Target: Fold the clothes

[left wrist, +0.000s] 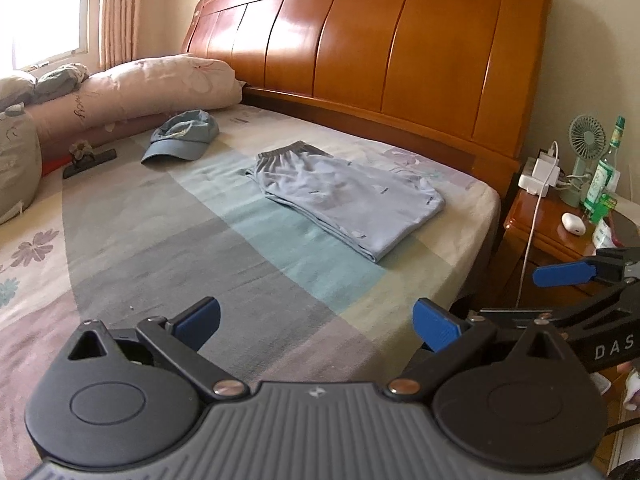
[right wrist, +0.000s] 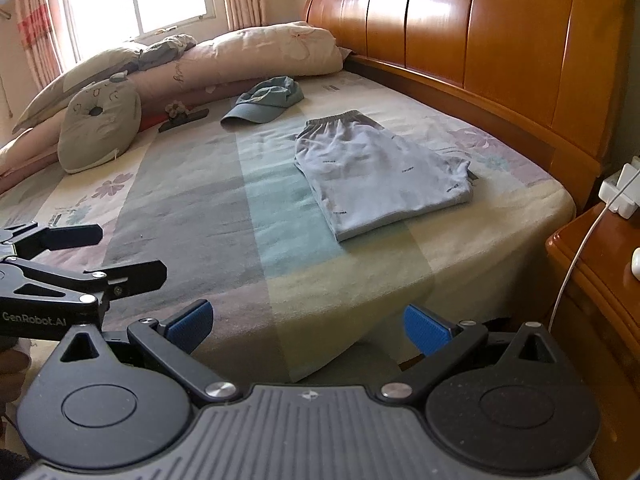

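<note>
A: Where are the shorts (left wrist: pixel 348 196) found, relative to the grippers?

B: They are laid flat on the bedsheet (left wrist: pixel 224 240), ahead of the left gripper (left wrist: pixel 318 322) and slightly to its right, well apart from it. From the right gripper (right wrist: pixel 308 326) they are seen ahead as well, a little right of centre, near the wooden headboard (right wrist: pixel 500 40). A blue cap (left wrist: pixel 182 138) is left beyond them, to the left.

A: How are the grippers held?

B: Both are released: the blue pads are spread wide, and nothing is gripped between them. Both hover off the near edge of the bed.

A: How is the garment expected to handle?

B: It is judged light, thin and limp. No shape would be kept once it is lifted, and the stacked layers could slide apart on the sheet. Nothing fragile is involved. It already appears doubled over, the grey waistband (left wrist: pixel 294 152) lying at the far end.

A: Where should it be taken hold of?

B: A further fold, if wanted, would best be made by pinching both near corners, all layers together, low against the sheet.
</note>
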Demonstrator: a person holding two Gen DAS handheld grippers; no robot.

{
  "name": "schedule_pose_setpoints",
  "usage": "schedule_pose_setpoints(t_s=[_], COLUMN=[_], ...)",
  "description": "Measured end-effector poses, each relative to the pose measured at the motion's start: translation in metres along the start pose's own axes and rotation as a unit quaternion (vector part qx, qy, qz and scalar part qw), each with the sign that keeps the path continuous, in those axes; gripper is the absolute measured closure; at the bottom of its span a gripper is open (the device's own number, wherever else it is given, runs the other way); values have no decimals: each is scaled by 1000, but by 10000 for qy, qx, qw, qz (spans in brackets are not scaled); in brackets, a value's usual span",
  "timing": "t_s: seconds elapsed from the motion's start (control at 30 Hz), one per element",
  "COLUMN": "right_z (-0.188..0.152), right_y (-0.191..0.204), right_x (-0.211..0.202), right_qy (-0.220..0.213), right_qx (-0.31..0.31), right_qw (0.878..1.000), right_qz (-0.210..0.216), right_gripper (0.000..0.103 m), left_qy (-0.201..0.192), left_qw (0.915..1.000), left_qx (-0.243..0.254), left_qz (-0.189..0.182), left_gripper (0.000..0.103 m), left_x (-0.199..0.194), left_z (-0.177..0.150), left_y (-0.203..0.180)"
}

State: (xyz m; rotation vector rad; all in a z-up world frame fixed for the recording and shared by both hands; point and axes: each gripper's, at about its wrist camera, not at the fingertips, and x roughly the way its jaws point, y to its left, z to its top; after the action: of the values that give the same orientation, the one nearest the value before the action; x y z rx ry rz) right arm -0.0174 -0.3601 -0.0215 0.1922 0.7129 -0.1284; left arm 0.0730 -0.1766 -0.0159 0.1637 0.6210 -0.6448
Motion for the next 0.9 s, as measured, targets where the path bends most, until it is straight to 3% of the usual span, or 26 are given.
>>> schedule_pose_setpoints(t_s=[0.9], right_z=[2], right_y=[9], right_x=[-6], right_qy=[-79], right_qx=[-145], right_qw=[9998], right_qz=[100], right_gripper=[0], left_qy=[10], left_qw=[9999], left_qx=[-163], left_qz=[-12], left_gripper=[1], left_x=[-7], left_z=[-6], left_y=[5])
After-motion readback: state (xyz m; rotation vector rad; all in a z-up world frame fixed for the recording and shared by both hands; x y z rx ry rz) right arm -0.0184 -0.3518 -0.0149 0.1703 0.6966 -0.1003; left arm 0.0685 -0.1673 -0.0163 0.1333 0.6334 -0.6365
